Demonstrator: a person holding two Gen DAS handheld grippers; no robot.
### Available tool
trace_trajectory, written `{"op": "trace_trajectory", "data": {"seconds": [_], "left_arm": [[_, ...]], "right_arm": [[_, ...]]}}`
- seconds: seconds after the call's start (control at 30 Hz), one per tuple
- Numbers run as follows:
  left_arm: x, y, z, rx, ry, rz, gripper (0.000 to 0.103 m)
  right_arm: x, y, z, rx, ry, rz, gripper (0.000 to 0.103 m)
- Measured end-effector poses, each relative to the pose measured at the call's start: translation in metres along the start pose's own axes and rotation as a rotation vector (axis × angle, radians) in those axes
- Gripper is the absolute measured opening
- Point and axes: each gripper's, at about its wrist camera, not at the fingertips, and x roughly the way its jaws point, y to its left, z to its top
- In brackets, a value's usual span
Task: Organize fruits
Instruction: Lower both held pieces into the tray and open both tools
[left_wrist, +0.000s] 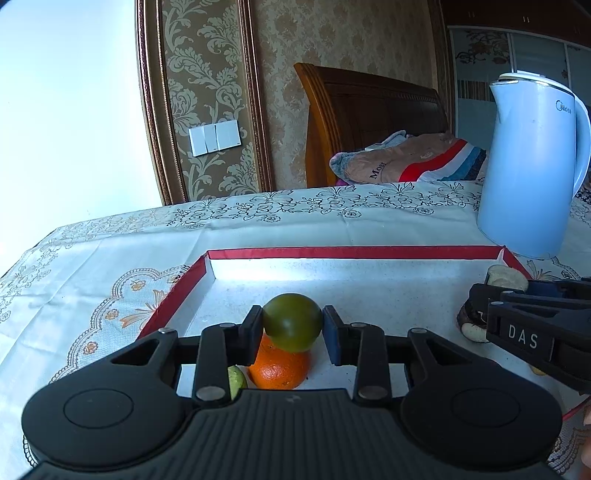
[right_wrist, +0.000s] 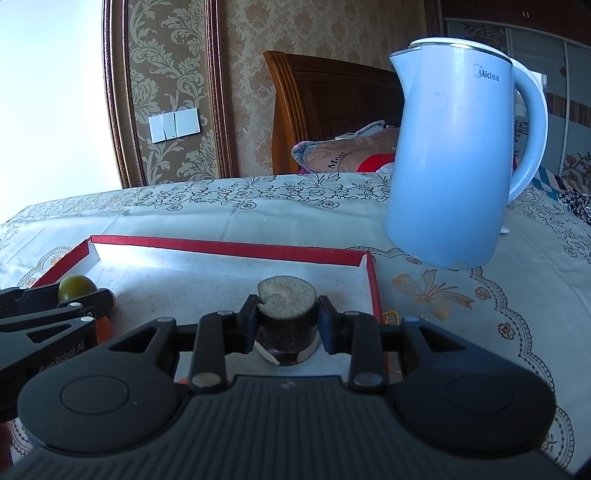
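My left gripper (left_wrist: 291, 326) is shut on a round green fruit (left_wrist: 291, 321), its pads pressing both sides. Just below and behind that fruit, an orange (left_wrist: 280, 369) and a pale green fruit (left_wrist: 236, 380) lie in the red-rimmed tray (left_wrist: 351, 252). My right gripper (right_wrist: 286, 319) is shut on a dark-skinned cut piece (right_wrist: 286, 295) with a pale top. It holds the piece over the tray (right_wrist: 229, 247) near the right wall. The left wrist view shows the right gripper (left_wrist: 491, 295) at the right edge. The right wrist view shows the left gripper (right_wrist: 85, 301) and green fruit (right_wrist: 75, 288) at the left.
A tall light-blue kettle (right_wrist: 454, 155) stands on the patterned tablecloth (right_wrist: 480, 295) just beyond the tray's far right corner. The tray's white floor (left_wrist: 369, 284) shows bare towards the back. A wooden headboard (left_wrist: 369, 110) and folded bedding lie behind the table.
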Motion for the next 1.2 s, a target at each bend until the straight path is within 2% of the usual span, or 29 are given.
{"op": "trace_trajectory", "data": {"seconds": [0.17, 0.2, 0.23, 0.3, 0.33, 0.4, 0.6, 0.73, 0.83, 1.2], "left_arm": [[0.001, 0.000, -0.001, 0.000, 0.007, -0.001, 0.037], [0.002, 0.001, -0.001, -0.002, 0.012, -0.003, 0.040], [0.002, 0.001, -0.001, -0.004, 0.014, -0.002, 0.043], [0.003, 0.001, -0.001, -0.003, 0.013, -0.004, 0.058], [0.003, 0.001, -0.001, -0.002, 0.010, -0.003, 0.061], [0.001, 0.000, -0.001, 0.003, 0.005, -0.006, 0.065], [0.002, 0.002, -0.001, -0.003, 0.011, -0.004, 0.066], [0.002, 0.004, 0.000, -0.014, 0.015, -0.009, 0.067], [0.000, 0.006, 0.000, -0.018, 0.003, -0.011, 0.077], [-0.009, 0.013, 0.000, -0.050, -0.013, -0.008, 0.081]], "right_arm": [[-0.001, 0.001, 0.000, -0.006, -0.002, 0.006, 0.036], [0.000, 0.001, 0.000, -0.007, -0.001, 0.006, 0.042], [0.000, 0.002, 0.000, -0.008, -0.002, 0.005, 0.044], [-0.001, 0.002, -0.001, -0.011, -0.006, 0.001, 0.048], [-0.002, 0.002, -0.001, -0.012, -0.009, 0.001, 0.050], [-0.003, 0.003, -0.001, -0.011, -0.017, -0.003, 0.064], [-0.009, -0.001, -0.001, 0.010, -0.045, -0.017, 0.084], [-0.012, -0.004, -0.002, 0.021, -0.047, -0.017, 0.085], [-0.015, -0.008, -0.003, 0.040, -0.051, -0.014, 0.087], [-0.027, -0.024, -0.006, 0.105, -0.069, -0.020, 0.093]]}}
